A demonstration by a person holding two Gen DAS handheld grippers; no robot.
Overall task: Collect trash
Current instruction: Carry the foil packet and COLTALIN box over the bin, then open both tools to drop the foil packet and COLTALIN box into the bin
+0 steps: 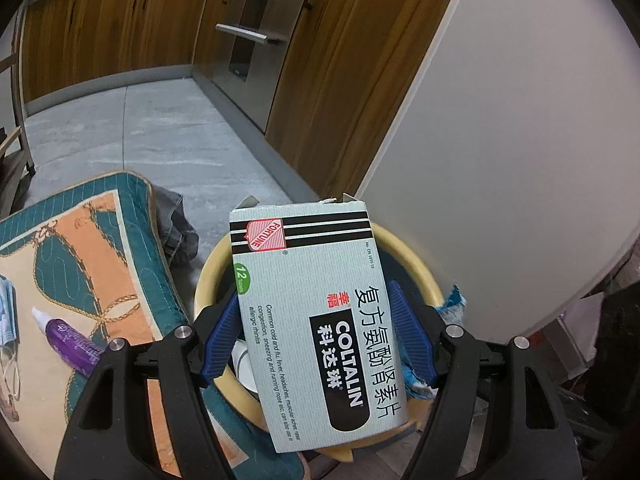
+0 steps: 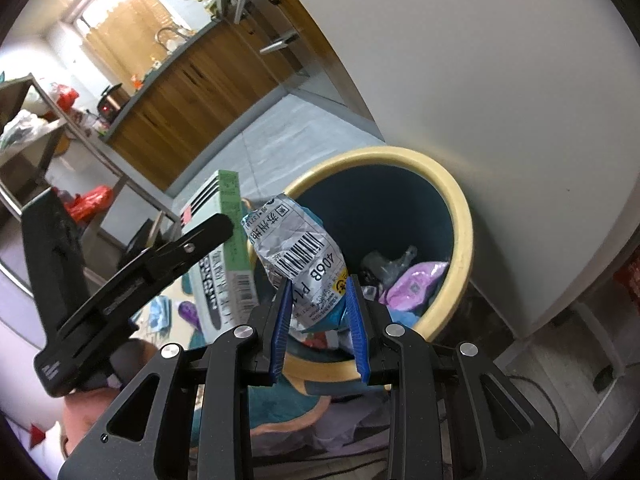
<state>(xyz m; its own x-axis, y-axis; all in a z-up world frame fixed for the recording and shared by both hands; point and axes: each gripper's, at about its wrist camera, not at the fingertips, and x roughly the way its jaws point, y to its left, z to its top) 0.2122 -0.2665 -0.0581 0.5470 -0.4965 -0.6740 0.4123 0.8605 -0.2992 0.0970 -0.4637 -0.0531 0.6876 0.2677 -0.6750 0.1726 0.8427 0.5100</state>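
Observation:
My left gripper [image 1: 316,308] is shut on a grey medicine box [image 1: 316,312] with black stripes, its blue pads pressing both long sides. The box hangs over the cream-rimmed waste bin [image 1: 416,260]. In the right wrist view my right gripper [image 2: 318,292] is shut on a crumpled silver wrapper [image 2: 294,246] with a barcode, held at the near rim of the bin [image 2: 460,216]. The left gripper and its medicine box [image 2: 224,248] show just left of the wrapper. The bin holds a pink wrapper [image 2: 416,284] and other scraps.
A white wall panel [image 1: 520,120] stands right behind the bin. A quilted teal and orange cover [image 1: 80,264] lies to the left, with a purple bottle [image 1: 72,340] and a face mask [image 1: 8,312] on it. Wooden cabinets [image 1: 120,28] line the grey floor beyond.

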